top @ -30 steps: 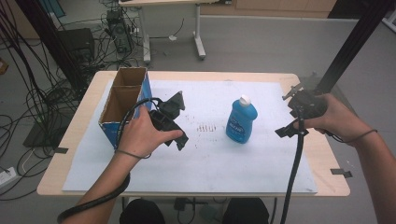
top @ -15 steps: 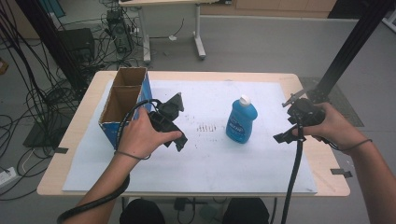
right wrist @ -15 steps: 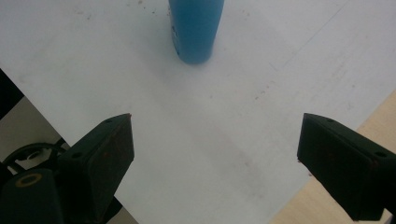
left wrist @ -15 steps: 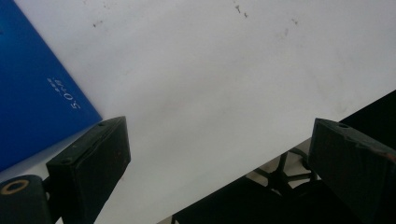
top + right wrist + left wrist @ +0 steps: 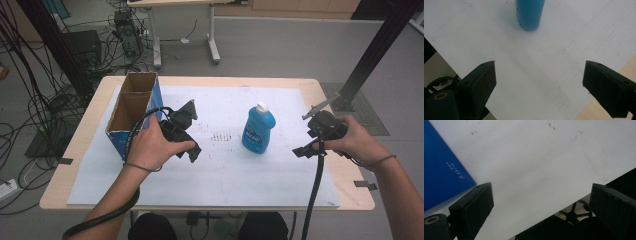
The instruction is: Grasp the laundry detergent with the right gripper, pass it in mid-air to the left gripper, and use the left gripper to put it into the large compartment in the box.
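Observation:
A blue bottle (image 5: pixel 259 128) with a white cap stands upright on the white sheet (image 5: pixel 225 170), right of the table's middle; its base (image 5: pixel 530 15) appears at the top of the right gripper view. An open cardboard box (image 5: pixel 132 112) with blue sides stands at the left; its blue wall (image 5: pixel 441 170) is beside the left jaw in the left gripper view. My left gripper (image 5: pixel 192 130) hovers between box and bottle, jaws wide apart and empty (image 5: pixel 541 207). My right gripper (image 5: pixel 309 131) hangs right of the bottle, open and empty (image 5: pixel 539 85).
The wooden table's right edge (image 5: pixel 350 175) lies just beyond the sheet near my right hand. A black cable (image 5: pixel 312 200) trails from the right gripper toward the front edge. A black post (image 5: pixel 370 55) rises behind the right corner. Cables and another table stand on the floor behind.
My right gripper has drifted toward the front and slightly left, lower on the sheet. The left gripper, bottle and box have stayed in place.

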